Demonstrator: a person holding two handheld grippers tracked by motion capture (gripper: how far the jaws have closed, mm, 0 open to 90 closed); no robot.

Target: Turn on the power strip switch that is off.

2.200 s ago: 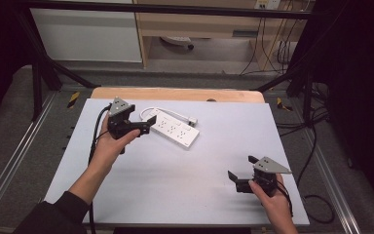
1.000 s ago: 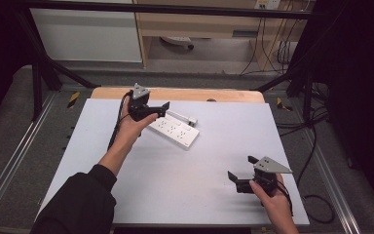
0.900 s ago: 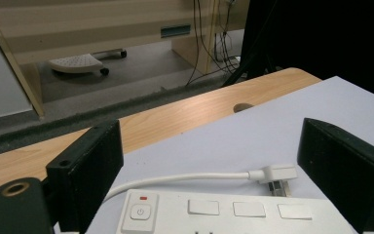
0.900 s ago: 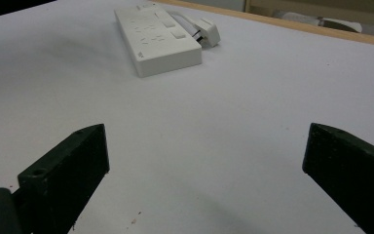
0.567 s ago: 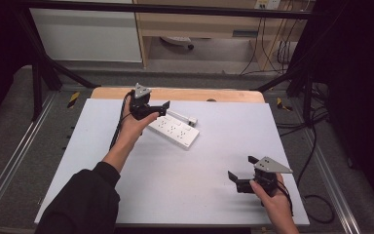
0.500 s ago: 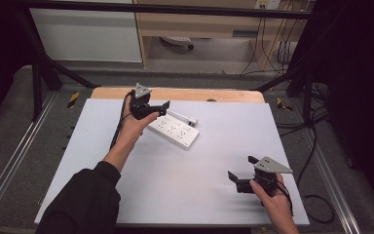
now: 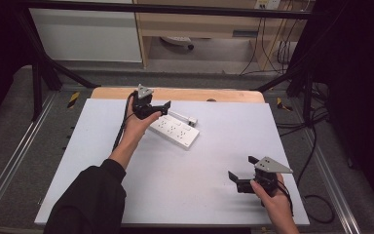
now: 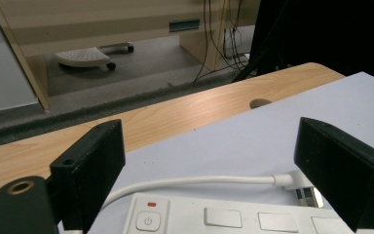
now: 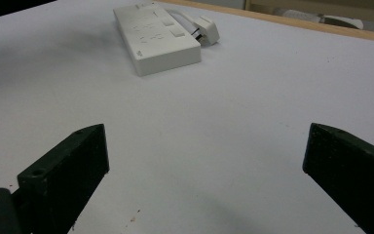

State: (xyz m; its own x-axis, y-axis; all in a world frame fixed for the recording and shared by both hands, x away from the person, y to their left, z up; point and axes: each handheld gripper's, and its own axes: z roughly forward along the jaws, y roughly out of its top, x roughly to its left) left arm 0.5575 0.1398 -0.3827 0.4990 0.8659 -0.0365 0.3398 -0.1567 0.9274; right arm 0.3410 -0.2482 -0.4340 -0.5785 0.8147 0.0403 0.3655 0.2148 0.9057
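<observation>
- Power strip (image 7: 174,130): one, white, flat and oblong, lying slantwise on the far-left part of the table (image 7: 195,195), with its white cord (image 8: 195,181) curling off its far end.
- Left gripper (image 7: 157,108) hangs at the strip's near-left end, jaws spread wide on either side of it and gripping nothing; in the left gripper view the switch (image 8: 148,222) with its small red mark sits between them.
- Right gripper (image 7: 243,171) rests low at the near-right of the table, well apart from the strip, jaws likewise parted and empty.
- Nothing lies between the right gripper and the strip; in the right gripper view the strip (image 9: 156,39) sits far off across bare surface.
- Table top is a smooth, pale matte sheet; a strip of light wood (image 7: 224,95) with a small round hole (image 8: 258,103) shows along its far edge.
- Beyond it: grey floor, dangling black cables (image 7: 272,44), a white caster base (image 8: 85,56).
- Count: two grippers, two hands, one power strip.
</observation>
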